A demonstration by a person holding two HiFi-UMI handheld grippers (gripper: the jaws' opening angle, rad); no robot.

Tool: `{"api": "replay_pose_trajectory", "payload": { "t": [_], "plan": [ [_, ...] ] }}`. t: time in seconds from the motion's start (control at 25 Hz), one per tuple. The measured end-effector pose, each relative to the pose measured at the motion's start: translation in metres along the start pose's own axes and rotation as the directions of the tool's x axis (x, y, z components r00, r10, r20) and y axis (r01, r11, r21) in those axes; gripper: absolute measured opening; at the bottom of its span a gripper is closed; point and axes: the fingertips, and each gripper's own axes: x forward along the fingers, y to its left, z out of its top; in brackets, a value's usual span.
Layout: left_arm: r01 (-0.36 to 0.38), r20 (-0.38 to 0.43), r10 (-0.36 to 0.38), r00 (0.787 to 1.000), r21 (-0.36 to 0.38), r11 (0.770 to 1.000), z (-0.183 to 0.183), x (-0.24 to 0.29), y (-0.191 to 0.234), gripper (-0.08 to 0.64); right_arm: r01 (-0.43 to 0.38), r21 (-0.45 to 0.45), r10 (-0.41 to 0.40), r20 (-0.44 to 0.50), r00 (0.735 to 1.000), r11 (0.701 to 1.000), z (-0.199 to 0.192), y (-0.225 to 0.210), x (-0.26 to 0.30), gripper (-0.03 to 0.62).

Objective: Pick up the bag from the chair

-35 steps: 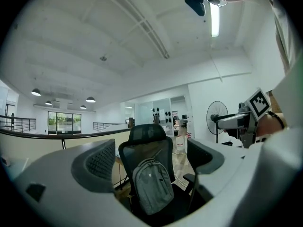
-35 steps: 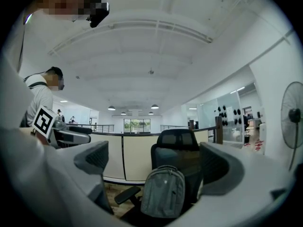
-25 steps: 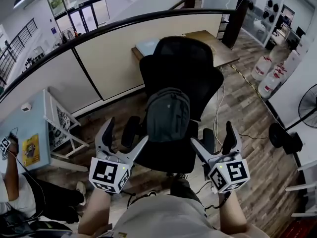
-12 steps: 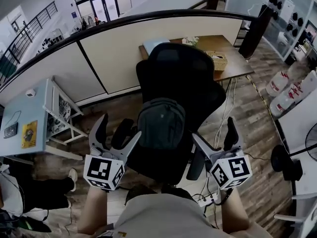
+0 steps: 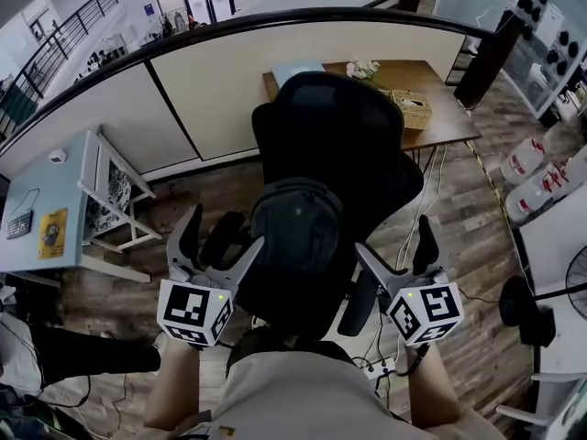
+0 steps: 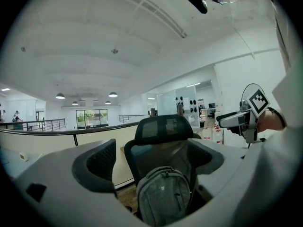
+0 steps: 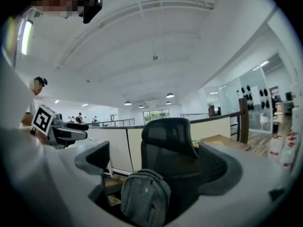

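Note:
A dark grey backpack stands upright on the seat of a black mesh office chair, leaning on its backrest. My left gripper is open at the bag's left side, level with the chair's left armrest. My right gripper is open at the bag's right side, a little apart from it. In the left gripper view the backpack shows between the wide jaws, ahead of them. In the right gripper view the backpack also sits between the jaws, with nothing held.
A low cream partition with a black rail curves behind the chair. A wooden desk with a wicker box stands behind it at right. A white folding rack stands at left. Cables and a power strip lie on the wood floor.
The head view has drifted so the chair and bag sit slightly higher and closer. Both grippers stay open on either side of the bag, roughly as before.

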Motion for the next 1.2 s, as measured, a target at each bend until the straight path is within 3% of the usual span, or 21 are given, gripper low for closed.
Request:
{"api": "replay_pose_trajectory", "payload": {
  "t": [0.6,1.0,1.2],
  "plan": [
    [0.049,-0.052,-0.048,0.998,0.003,0.999,-0.020,0.009,0.053,0.453,0.027,0.032,-0.027,-0.020,0.999,0.999,-0.004,0.041,0.046,0.583],
    [0.113,-0.081,-0.113,0.990,-0.009,0.994,-0.038,0.047,0.059,0.453,0.075,0.044,-0.072,-0.047,0.996,0.996,-0.019,0.028,0.083,0.577],
    [0.135,-0.125,-0.137,0.983,-0.024,0.991,-0.064,0.078,0.066,0.453,0.101,0.038,-0.097,-0.087,0.991,0.994,-0.040,0.018,0.110,0.577]
  ]
}}
